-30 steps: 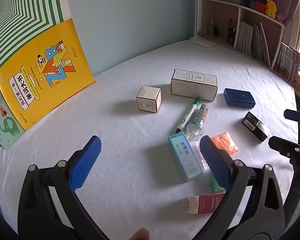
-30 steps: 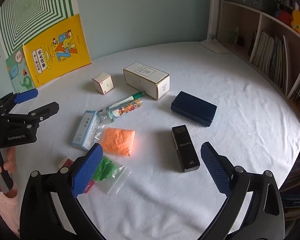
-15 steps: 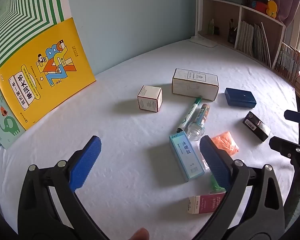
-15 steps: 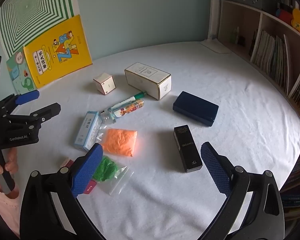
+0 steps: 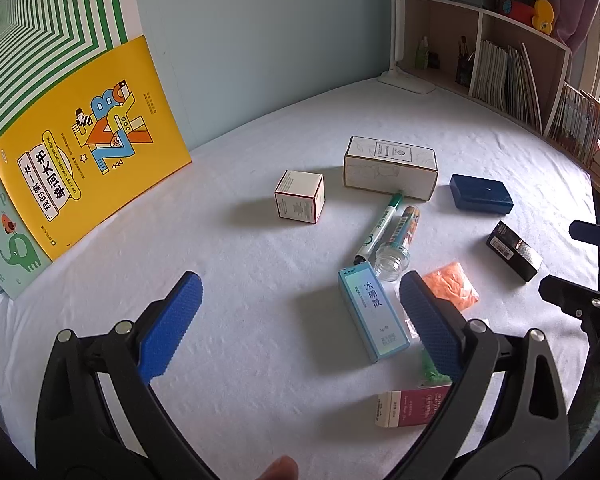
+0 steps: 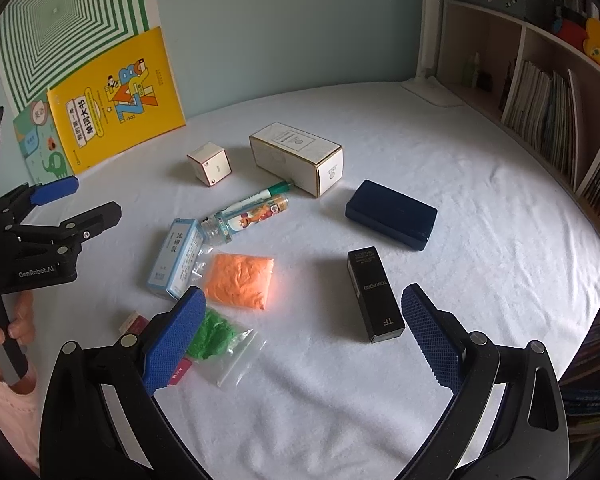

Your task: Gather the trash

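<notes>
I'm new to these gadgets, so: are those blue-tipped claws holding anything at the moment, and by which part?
Nothing is held. The left gripper and right gripper both hang open above the table, with no item between their fingers.

Trash on my white sheet, all lying flat. Orange bag (image 6: 239, 280): clear zip pouch of orange powder, centre, touching the teal box (image 6: 175, 258), a long carton w/ Chinese print. Green bag (image 6: 220, 340): clear pouch w/ green fluff, just below the orange one. Bottle (image 6: 246, 220): empty clear plastic, cartoon label, on its side, mouth next to the teal box, alongside a green marker (image 6: 260, 196). Pink box (image 5: 414, 404): small flat pink-and-cream carton, nearest me, partly hidden.
</notes>
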